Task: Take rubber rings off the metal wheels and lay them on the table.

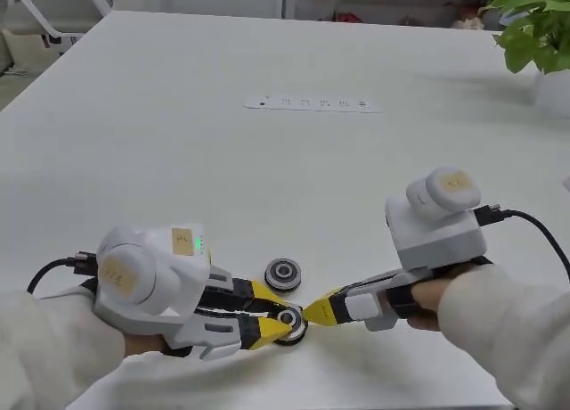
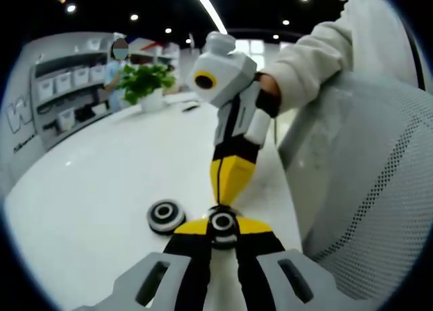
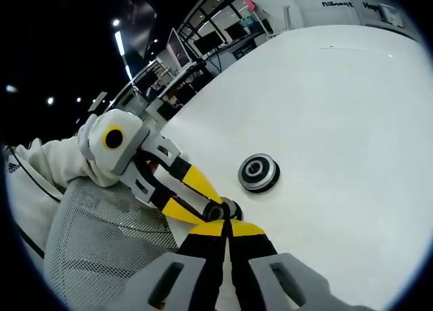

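White table (image 1: pixel 178 143) surface is seen across most of the head view, with a power strip (image 1: pixel 312 103) at upper centre and a potted plant (image 1: pixel 534 27) at the upper right corner.

The left gripper (image 1: pixel 278 326) is located at the lower left of the head view. Its jaws are closed on a held wheel (image 1: pixel 290 322), which is clamped between the yellow tips just above the table at lower centre. In the left gripper view, the held wheel (image 2: pixel 223 224) is shown face-on between the tips at lower centre.

The right gripper (image 1: pixel 310 314) is brought in from the right of the head view. Its jaws are pressed together with hardly a gap, and the tips are placed against the rim of the held wheel (image 3: pixel 223 209). Whether the rubber is pinched cannot be told.

A second wheel (image 1: pixel 282 273) is laid flat on the table just above the held wheel, apart from both grippers. A dark outer band is seen on it (image 3: pixel 258 172).
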`<state>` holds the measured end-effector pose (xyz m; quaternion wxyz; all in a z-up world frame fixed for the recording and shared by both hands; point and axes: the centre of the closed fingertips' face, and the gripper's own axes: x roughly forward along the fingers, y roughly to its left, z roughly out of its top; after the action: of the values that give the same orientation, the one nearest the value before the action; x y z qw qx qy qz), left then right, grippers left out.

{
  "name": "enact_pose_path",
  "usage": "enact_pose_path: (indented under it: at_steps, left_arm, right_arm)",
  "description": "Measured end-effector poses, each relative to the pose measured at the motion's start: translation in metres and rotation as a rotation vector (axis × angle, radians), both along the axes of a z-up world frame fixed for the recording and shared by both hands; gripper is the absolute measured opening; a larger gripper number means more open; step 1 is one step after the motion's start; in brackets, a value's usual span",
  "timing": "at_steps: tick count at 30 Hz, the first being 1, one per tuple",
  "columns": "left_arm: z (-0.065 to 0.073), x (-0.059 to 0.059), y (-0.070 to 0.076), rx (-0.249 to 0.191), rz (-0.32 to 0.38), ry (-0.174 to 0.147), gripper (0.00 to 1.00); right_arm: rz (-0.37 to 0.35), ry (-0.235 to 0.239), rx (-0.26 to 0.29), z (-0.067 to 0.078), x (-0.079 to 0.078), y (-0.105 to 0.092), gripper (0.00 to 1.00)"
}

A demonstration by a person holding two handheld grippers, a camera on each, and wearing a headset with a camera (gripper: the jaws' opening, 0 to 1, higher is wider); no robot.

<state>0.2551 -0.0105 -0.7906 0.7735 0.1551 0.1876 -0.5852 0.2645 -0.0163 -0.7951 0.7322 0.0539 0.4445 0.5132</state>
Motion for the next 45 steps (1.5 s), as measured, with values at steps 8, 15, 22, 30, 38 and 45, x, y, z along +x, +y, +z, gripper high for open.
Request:
enact_pose_path:
  at_steps: [8, 15, 22, 30, 38, 45]
  left_arm:
    - [0.0002, 0.0, -0.0004, -0.003, 0.001, 0.001, 0.14]
    - [0.0004, 0.0001, -0.0005, -0.004, 0.002, 0.002, 0.14]
    - [0.0004, 0.0001, -0.0005, -0.004, 0.002, 0.001, 0.14]
    - [0.0005, 0.0, -0.0008, -0.004, 0.002, 0.002, 0.14]
    - [0.0006, -0.0001, -0.001, -0.005, 0.003, 0.002, 0.14]
    - [0.0008, -0.0003, -0.0011, -0.006, 0.003, 0.002, 0.14]
  right_arm:
    - [0.004, -0.002, 0.002, 0.0005, -0.0003, 0.0005, 0.0]
    - [0.005, -0.001, 0.005, 0.001, -0.0009, 0.0016, 0.0]
    - [0.011, -0.005, 0.007, 0.002, -0.0014, 0.0027, 0.0]
    - [0.014, -0.005, 0.014, 0.0027, -0.0017, 0.0037, 0.0]
    - [0.017, -0.004, 0.023, 0.0043, -0.0021, 0.0048, 0.0]
    - [0.018, 0.0, 0.032, 0.0059, -0.0035, 0.0063, 0.0]
